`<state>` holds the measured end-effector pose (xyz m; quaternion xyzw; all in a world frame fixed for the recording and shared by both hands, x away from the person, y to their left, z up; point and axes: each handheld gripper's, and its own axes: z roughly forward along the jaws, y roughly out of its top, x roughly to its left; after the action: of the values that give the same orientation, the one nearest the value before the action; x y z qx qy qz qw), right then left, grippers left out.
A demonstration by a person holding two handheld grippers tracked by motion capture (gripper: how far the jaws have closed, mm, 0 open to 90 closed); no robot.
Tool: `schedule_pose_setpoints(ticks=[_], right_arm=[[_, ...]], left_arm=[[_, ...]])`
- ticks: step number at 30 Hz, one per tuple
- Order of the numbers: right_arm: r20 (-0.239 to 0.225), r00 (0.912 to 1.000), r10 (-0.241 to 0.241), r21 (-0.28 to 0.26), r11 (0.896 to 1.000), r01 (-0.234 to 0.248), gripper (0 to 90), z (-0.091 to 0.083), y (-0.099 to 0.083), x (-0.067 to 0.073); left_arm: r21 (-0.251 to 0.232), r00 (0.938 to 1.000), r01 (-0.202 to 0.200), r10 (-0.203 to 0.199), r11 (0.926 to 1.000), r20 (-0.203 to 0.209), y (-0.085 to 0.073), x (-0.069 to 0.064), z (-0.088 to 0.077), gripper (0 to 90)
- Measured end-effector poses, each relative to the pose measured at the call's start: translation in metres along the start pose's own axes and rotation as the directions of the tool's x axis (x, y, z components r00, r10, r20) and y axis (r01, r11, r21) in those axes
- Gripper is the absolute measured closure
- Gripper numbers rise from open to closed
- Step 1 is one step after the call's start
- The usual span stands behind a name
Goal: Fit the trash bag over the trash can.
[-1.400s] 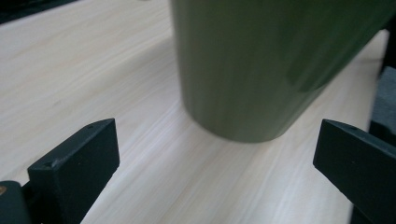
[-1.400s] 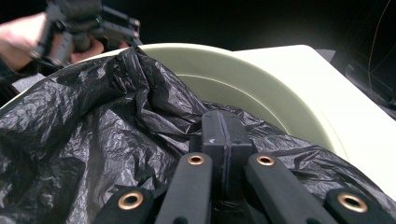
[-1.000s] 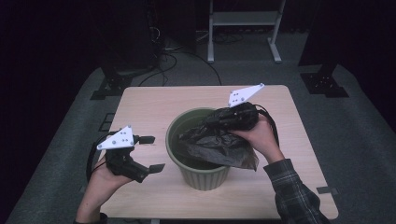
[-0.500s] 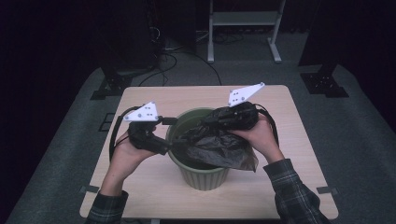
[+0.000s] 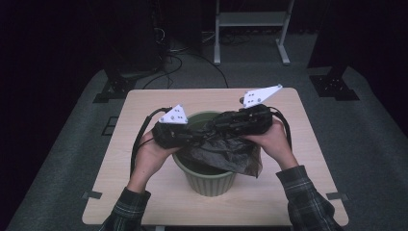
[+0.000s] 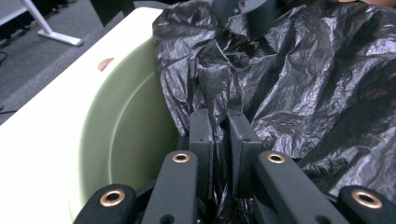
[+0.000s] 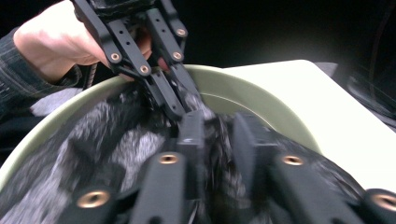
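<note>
Both my grippers pinch the bag (image 5: 226,154) over the bin (image 5: 207,180) mid-table: left gripper (image 6: 218,133) clamped on a fold, right gripper (image 7: 218,128) likewise. Pulling apart too hard could tear the thin film or tip the bin. The bag's length runs left-right across the rim, drooping over the near-right edge.

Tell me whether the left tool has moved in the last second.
Yes. The left tool has gone from the table's left front part rightward and away to the green bin, where it now pinches the black bag.
</note>
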<state>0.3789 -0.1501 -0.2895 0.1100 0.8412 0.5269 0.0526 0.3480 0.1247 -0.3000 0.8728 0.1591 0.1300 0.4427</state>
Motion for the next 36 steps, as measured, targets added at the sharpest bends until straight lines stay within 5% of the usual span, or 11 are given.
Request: schedule_pose_setpoints(ticks=[9, 15, 17, 22, 36], right_arm=[[0.042, 0.9967, 0.07, -0.027, 0.997, -0.069, 58.1, -0.052, -0.026, 0.0], [0.036, 0.9951, 0.092, -0.04, 0.995, -0.091, 55.8, -0.066, -0.042, 0.006], [0.035, 0.9949, 0.095, -0.028, 0.995, -0.094, 59.5, -0.064, -0.045, 0.006], [0.034, 0.9957, 0.086, 0.0, 0.996, -0.086, 88.5, -0.056, -0.051, 0.005], [-0.028, 0.9984, 0.049, -0.067, 0.997, -0.051, 90.0, -0.02, -0.023, 0.004]], left_arm=[[-0.009, 0.9988, 0.011, -0.012, 0.9999, -0.047, -0.005, 0.001, -0.01, 81.6], [-0.012, 0.999, 0.014, -0.015, 0.9998, -0.043, -0.004, 0.001, -0.007, 81.2], [-0.011, 0.9992, 0.013, -0.014, 0.9999, -0.039, -0.004, -0.001, -0.006, 80.8], [0.001, 0.9992, 0.002, -0.002, 1.0, -0.039, -0.003, -0.003, -0.004, 78.4], [0.099, 0.997, -0.077, 0.075, 0.9922, 0.019, 0.009, -0.017, 0.021, 71.0]])
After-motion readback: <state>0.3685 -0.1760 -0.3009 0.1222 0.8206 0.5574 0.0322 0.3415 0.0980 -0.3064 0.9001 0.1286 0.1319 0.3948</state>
